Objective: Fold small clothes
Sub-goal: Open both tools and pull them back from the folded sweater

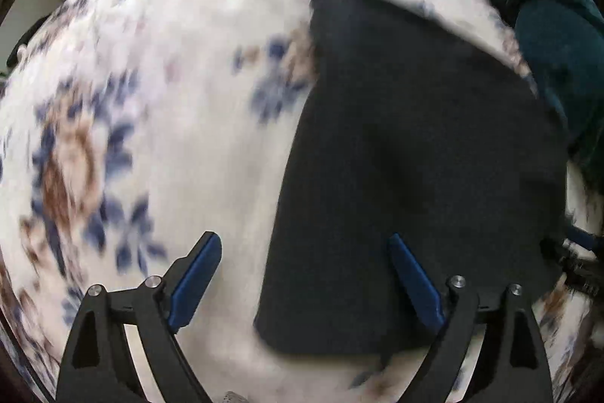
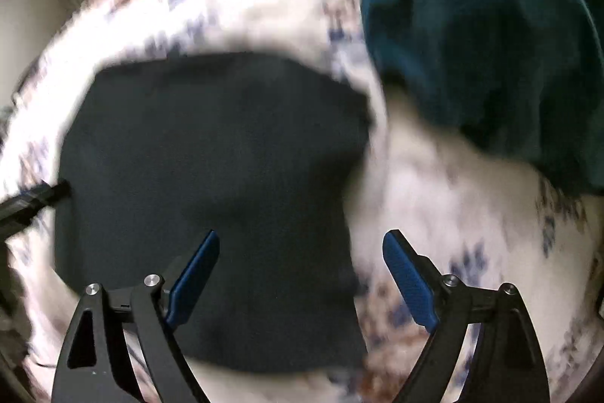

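Both jaws spread wide, empty, above the dark garment.

The left gripper (image 1: 304,240) and right gripper (image 2: 300,238) straddle opposite edges of the dark garment (image 1: 415,146), flat on the patterned blanket (image 1: 170,82); next, probably pinch an edge and fold.

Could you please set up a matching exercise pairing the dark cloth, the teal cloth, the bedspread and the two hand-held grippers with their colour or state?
Things:
1. dark cloth
2. teal cloth
3. bedspread
4. left hand-held gripper and right hand-held gripper

Descriptions:
A. white with blue and brown flowers
B. open, holding nothing
C. lying flat, nearly black
D. bunched in a heap

Pairs: 1-C, 2-D, 3-A, 4-B
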The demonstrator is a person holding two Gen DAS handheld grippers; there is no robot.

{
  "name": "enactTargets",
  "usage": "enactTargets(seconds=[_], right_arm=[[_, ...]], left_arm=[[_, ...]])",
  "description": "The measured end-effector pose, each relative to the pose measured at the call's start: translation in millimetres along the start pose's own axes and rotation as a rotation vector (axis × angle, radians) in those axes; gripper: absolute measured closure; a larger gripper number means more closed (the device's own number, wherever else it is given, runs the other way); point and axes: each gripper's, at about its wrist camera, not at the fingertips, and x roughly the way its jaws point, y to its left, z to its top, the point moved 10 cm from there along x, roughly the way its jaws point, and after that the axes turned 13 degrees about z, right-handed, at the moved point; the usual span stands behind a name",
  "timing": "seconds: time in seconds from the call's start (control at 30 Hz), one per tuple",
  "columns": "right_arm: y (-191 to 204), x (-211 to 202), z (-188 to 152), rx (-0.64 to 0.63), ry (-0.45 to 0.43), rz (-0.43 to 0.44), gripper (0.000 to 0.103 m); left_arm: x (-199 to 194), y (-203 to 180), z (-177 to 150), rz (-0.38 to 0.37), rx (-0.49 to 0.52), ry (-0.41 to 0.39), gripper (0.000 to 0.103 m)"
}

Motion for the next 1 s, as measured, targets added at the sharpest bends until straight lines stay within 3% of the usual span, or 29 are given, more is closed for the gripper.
enactTargets(seconds=[0.07, 0.13, 0.33, 0.5, 0.67, 1.0], right_arm=[[-13, 14, -23, 0.009, 0.054, -0.051, 0.013], [-31, 21, -34, 0.068, 0.067, -0.049, 0.01], [-28, -13, -30, 0.106, -0.005, -0.086, 0.001], [11, -86, -41, 0.097, -0.132, -0.134, 0.0], [42, -173, -68, 0.064, -0.217, -0.176, 0.0], [96, -329, -125, 0.04, -0.315, -0.181, 0.0]], left_arm=[[2, 7, -10, -0.035, -0.047, 0.009, 0.004], [-6, 11, -11, -0.023, -0.058, -0.001, 0.004], [-81, 12, -15, 0.041, -0.042, -0.124, 0.004], [-153, 22, -35, 0.114, -0.045, -0.191, 0.004], [-222, 16, -49, 0.107, -0.045, -0.228, 0.004], [-351, 20, -95, 0.092, -0.009, -0.301, 0.004]])
